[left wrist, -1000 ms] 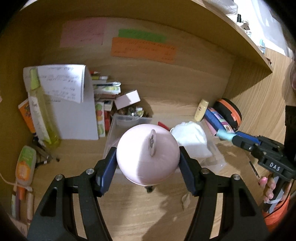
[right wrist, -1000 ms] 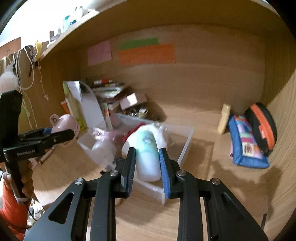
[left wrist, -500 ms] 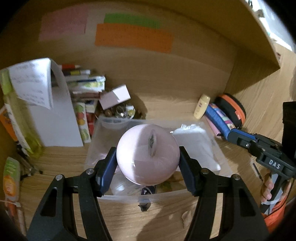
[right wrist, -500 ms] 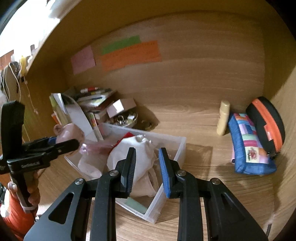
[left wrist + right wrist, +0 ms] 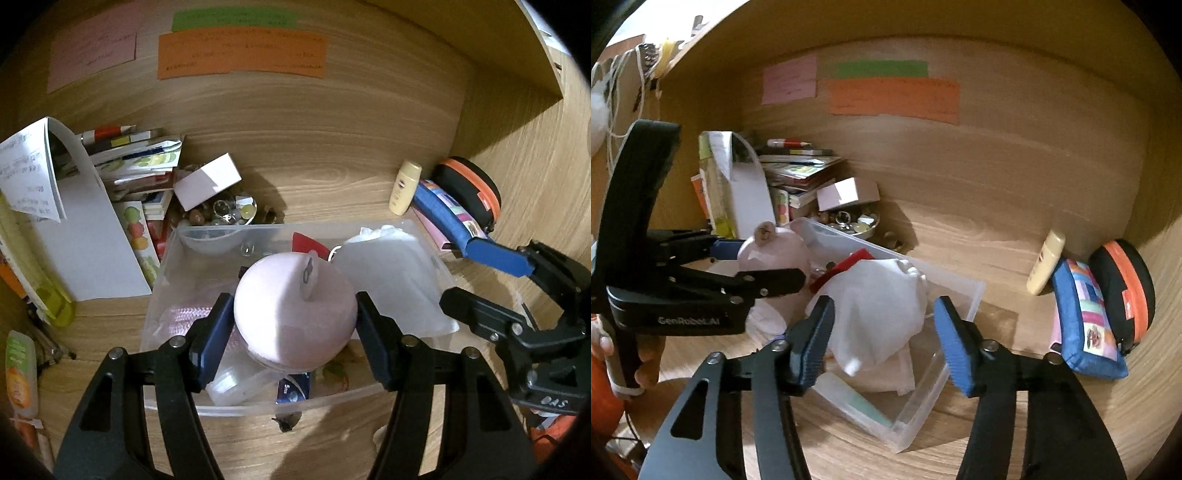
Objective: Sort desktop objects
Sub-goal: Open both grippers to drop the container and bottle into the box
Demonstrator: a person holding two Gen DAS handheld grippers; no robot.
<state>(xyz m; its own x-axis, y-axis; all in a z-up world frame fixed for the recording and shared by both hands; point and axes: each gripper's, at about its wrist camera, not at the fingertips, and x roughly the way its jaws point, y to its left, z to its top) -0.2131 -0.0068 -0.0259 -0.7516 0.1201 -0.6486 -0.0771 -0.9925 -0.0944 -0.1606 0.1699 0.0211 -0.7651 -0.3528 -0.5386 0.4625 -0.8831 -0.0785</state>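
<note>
My left gripper point(image 5: 295, 343) is shut on a round pink object point(image 5: 295, 314) and holds it over the clear plastic bin point(image 5: 436, 258). The same pink object point(image 5: 774, 251) shows in the right wrist view, held by the left gripper point(image 5: 764, 266). My right gripper point(image 5: 884, 339) is open and empty above the near right part of the bin point(image 5: 964, 302). A white plastic bag point(image 5: 879, 302) and a mint-green tube point(image 5: 860, 402) lie in the bin. The right gripper also shows at the right edge of the left wrist view point(image 5: 491, 284).
Books and papers point(image 5: 129, 166) are piled at the back left, with a white box point(image 5: 207, 181) and a dish of beads point(image 5: 221, 214). A cream bottle point(image 5: 1045, 262), a blue pouch point(image 5: 1082, 317) and a black-orange case point(image 5: 1126, 295) lie at the right. Sticky notes point(image 5: 894, 96) are on the back wall.
The right gripper let go of the mint-green tube into the bin and opened wide. The left gripper carried the pink object forward over the bin.
</note>
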